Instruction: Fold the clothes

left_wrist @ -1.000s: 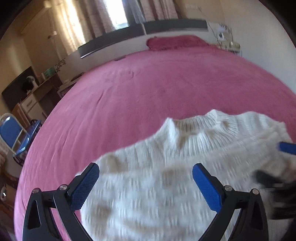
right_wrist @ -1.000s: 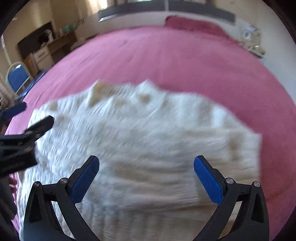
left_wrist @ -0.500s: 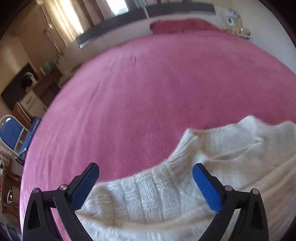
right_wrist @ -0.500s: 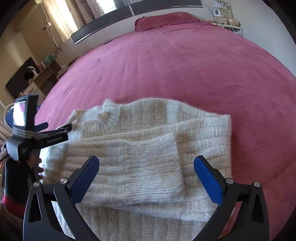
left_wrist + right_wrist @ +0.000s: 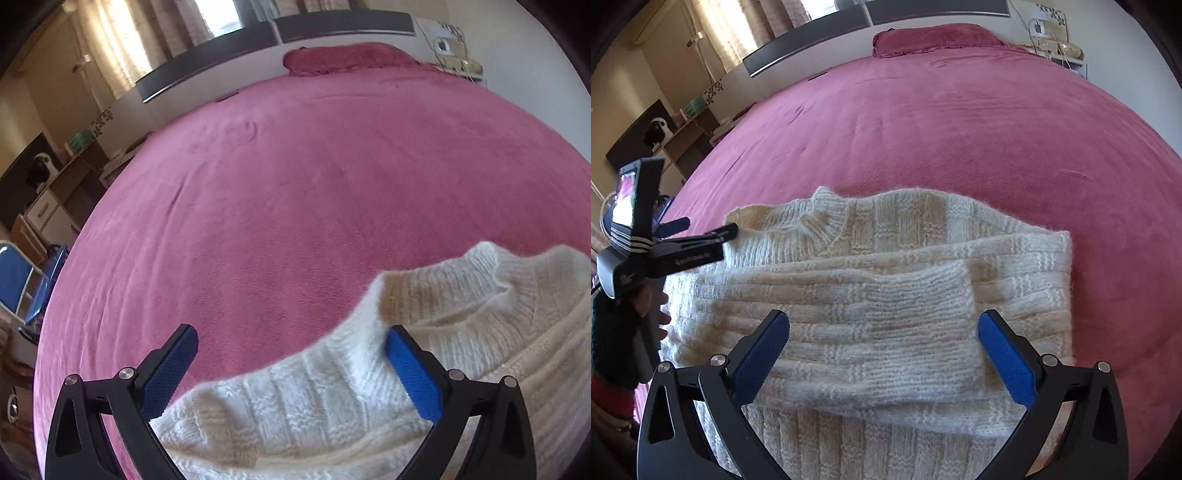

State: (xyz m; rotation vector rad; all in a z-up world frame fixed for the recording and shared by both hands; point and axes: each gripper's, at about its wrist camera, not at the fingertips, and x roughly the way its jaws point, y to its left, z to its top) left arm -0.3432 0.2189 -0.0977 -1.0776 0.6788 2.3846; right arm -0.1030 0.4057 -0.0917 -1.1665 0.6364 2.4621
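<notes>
A cream-white, chunky ribbed-knit sweater [image 5: 879, 295] lies spread on the wide bed with the deep pink plush cover [image 5: 979, 122], near the edge where the person stands, so both hands can reach it without leaning far. Its sleeves appear already laid across the body in horizontal bands, and the ribbed collar [image 5: 820, 225] points toward the far side of the bed and the matching pink pillow [image 5: 934, 37] at the headboard.

The right tool [image 5: 882, 350] hovers above the folded sleeve cuff with its blue-padded fingers [image 5: 759, 363] spread wide, holding nothing; it seems placed there to take the lower part of the garment for a fold upward. The left tool [image 5: 288, 369] sits at the sweater's left shoulder, also wide open and empty, one blue pad [image 5: 413, 376] over the knit just beside the collar, the other over bare cover. From the right side it shows as a black handle held by a hand in a dark sleeve [image 5: 635, 306].

I would judge the sleeves are done and the final fold of the body remains. The thick, springy knit will likely resist a sharp crease, so each tool needs a deep bite.
</notes>
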